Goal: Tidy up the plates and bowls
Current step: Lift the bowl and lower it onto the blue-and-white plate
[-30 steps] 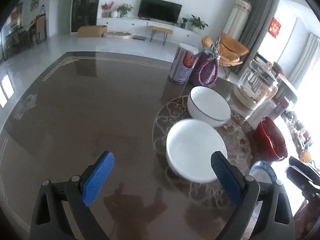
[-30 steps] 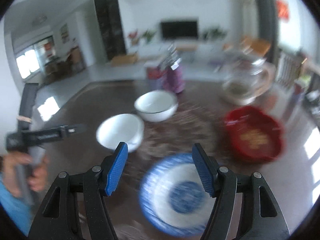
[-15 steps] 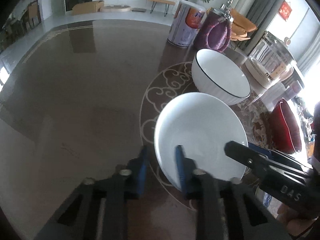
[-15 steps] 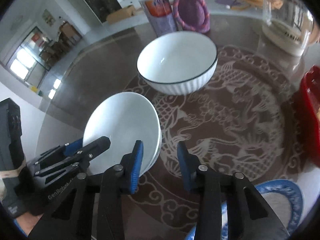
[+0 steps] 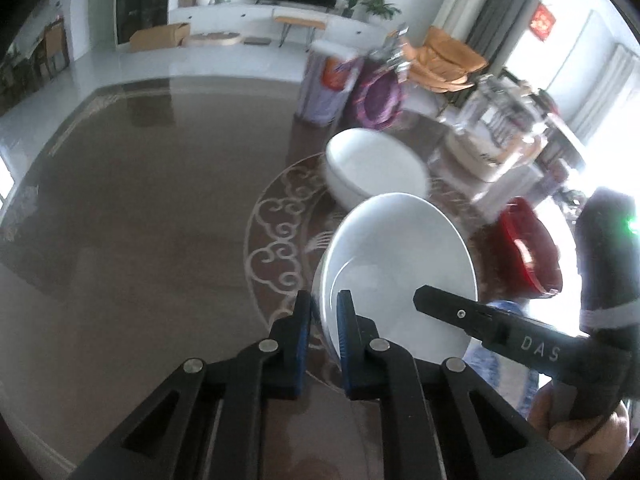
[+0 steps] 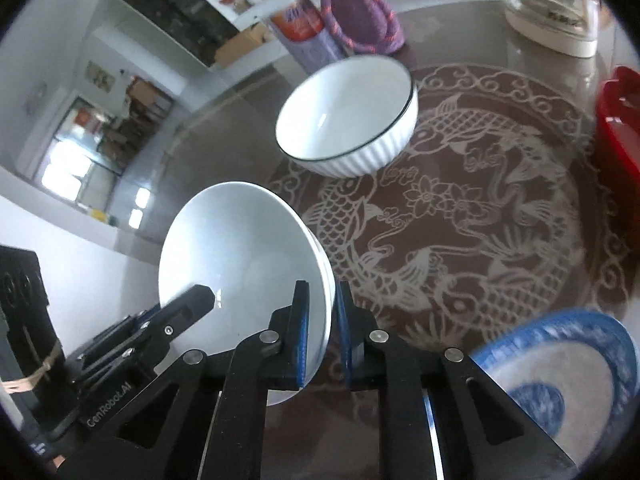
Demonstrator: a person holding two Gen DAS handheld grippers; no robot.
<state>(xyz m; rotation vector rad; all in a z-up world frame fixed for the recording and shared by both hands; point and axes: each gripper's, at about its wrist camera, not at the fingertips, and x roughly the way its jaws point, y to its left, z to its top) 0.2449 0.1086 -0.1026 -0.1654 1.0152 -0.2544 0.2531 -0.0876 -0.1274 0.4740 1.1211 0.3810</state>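
Plain white bowl [image 5: 400, 268] is pinched at opposite edges of its rim by both tools and appears raised off the table [image 5: 140, 200], tilted so its hollow faces the cameras. The left tool [image 5: 323, 312] has its blue pads narrowed onto the rim nearest it, one pad inside and one outside; the right tool [image 6: 321, 320] grips the far side the same way, its black finger reaching in from the right of the left view. So the bowl sits between the two tools, touching both.

As for progress, I judge the sorting is barely begun. The black-rimmed ribbed bowl [image 6: 352, 120] stands alone on the fish-patterned centre of the table, the blue-and-white plate [image 6: 560, 380] lies near the right tool, and the red dish [image 6: 620, 128] waits at the right edge, all separate and unstacked. The likely step in hand is carrying the white bowl to nest with the ribbed one, just beyond it. Left to do: seat that bowl, then gather the plate and red dish. A glass kettle [image 6: 552, 8] and a purple basket [image 6: 360, 12] stand at the back.
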